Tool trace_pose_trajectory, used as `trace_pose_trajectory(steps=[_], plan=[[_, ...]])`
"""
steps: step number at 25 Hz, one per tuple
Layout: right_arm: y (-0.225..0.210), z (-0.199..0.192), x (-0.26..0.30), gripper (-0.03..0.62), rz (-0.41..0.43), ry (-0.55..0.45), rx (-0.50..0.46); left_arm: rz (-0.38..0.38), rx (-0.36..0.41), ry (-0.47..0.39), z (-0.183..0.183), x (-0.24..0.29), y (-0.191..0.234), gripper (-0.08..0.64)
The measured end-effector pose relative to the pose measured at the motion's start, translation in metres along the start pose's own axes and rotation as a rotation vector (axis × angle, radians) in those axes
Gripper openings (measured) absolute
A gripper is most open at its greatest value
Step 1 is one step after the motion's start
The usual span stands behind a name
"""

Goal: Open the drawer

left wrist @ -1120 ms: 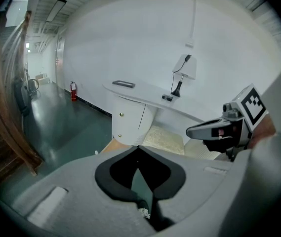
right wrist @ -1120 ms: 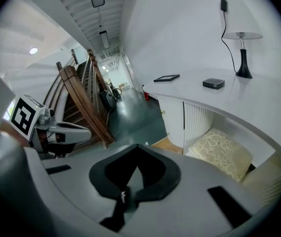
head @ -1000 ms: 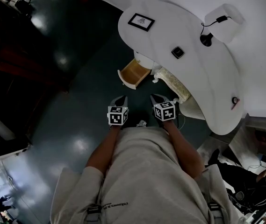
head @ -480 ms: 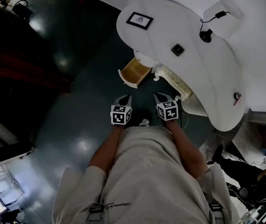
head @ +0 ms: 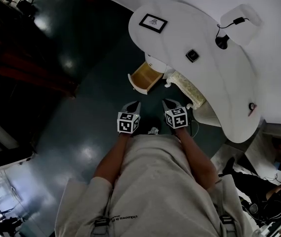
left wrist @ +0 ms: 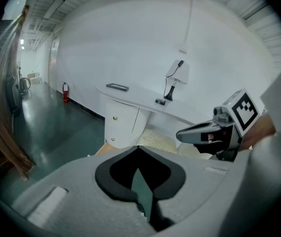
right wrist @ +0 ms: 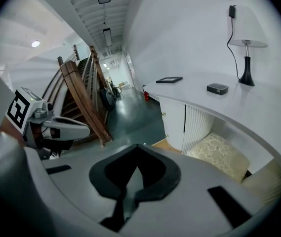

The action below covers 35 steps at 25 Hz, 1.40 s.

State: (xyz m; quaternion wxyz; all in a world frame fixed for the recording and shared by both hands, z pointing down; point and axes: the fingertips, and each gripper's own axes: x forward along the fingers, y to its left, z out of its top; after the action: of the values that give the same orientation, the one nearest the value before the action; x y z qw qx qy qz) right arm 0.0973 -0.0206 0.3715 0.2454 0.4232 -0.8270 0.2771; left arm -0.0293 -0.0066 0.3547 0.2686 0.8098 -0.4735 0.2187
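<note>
Drawer (head: 143, 78) juts open from the white cabinet under the curved desk (head: 219, 88), its wooden inside showing, apart from both grippers. Nearest the person, the left gripper (head: 133, 104) and right gripper (head: 167, 102) hang side by side over the dark floor, each with jaws pressed together on nothing. Farther off, the desktop bears a picture frame (head: 153, 22), a small black box (head: 192, 55) and a lamp (head: 238, 20).
</note>
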Motion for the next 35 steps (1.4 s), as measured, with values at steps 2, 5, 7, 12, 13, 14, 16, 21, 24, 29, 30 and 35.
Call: trace_pose_trajectory(steps=[2,5,7,12,13,14,16,21,24,29,30,35], plan=[[0.004,0.001,0.002,0.014,0.006,0.004,-0.012,0.008,-0.02,-0.007,0.0,-0.002,0.005,0.009],[0.007,0.003,0.002,0.014,0.01,0.005,-0.026,0.016,-0.035,-0.013,0.001,-0.005,0.01,0.009],[0.005,0.003,0.001,0.014,0.005,0.003,-0.024,0.013,-0.033,-0.011,0.001,-0.005,0.008,0.009],[0.004,0.003,-0.001,0.014,-0.003,0.003,-0.021,0.009,-0.023,-0.016,0.004,-0.006,0.006,0.009],[0.004,0.002,-0.002,0.014,-0.005,0.006,-0.019,0.007,-0.02,-0.015,0.003,-0.005,0.005,0.009],[0.003,0.001,-0.002,0.014,-0.006,0.008,-0.017,0.007,-0.017,-0.015,0.003,-0.004,0.004,0.009],[0.002,-0.001,-0.003,0.014,-0.007,0.01,-0.013,0.005,-0.017,-0.013,0.002,-0.003,0.002,0.009],[0.0,-0.001,-0.006,0.014,-0.009,0.001,-0.008,-0.002,-0.01,-0.004,0.001,0.0,-0.002,0.009],[-0.003,-0.004,-0.008,0.014,-0.009,0.003,0.014,0.003,-0.012,0.0,0.0,-0.001,-0.002,0.009],[-0.003,-0.007,-0.007,0.014,-0.001,-0.001,0.025,0.04,-0.033,0.009,-0.005,-0.002,0.006,0.009],[-0.002,-0.006,-0.006,0.014,-0.001,-0.004,0.023,0.046,-0.04,0.003,-0.005,-0.002,0.008,0.009],[0.004,-0.005,-0.008,0.014,0.002,-0.011,0.009,0.048,-0.053,-0.016,-0.004,-0.006,0.011,0.009]])
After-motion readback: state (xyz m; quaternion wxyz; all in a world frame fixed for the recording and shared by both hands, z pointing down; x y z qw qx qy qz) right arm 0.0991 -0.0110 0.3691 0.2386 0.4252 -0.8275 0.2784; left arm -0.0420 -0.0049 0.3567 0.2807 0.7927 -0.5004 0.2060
